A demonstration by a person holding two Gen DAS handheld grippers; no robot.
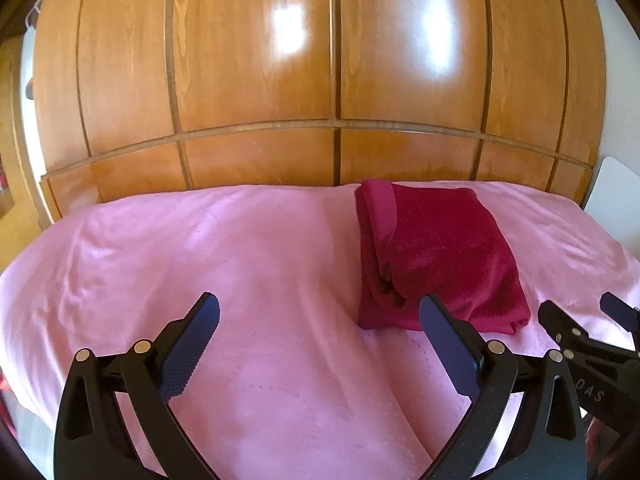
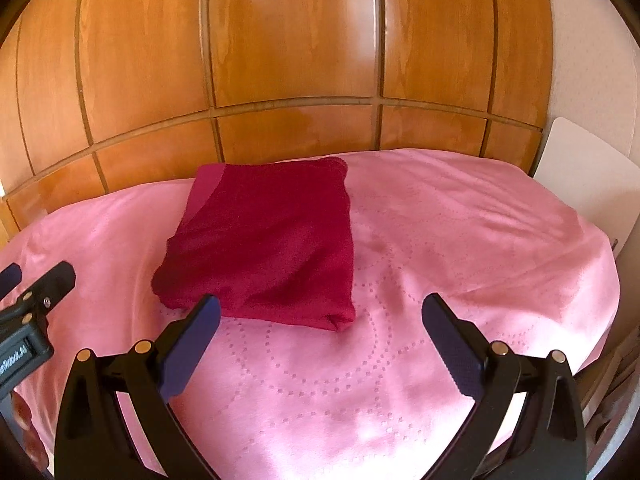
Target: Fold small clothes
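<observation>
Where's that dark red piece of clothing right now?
The red garment lies folded on the pink bedspread, toward the wooden wardrobe. In the right wrist view it sits left of centre; in the left wrist view, right of centre.

1. The left wrist view looks forward and downward between the left gripper [image 1: 319,312] fingers, low over the pink bedspread [image 1: 200,248].
2. The right wrist view sits just to its right, facing likewise.
3. Both share the folded red garment [image 1: 444,252], the bedspread and the wooden wardrobe [image 1: 256,60].

1 folded red garment [image 2: 264,240], 1 pink bedspread [image 2: 440,240], 2 tongs [image 2: 320,320] [image 1: 320,320]
</observation>
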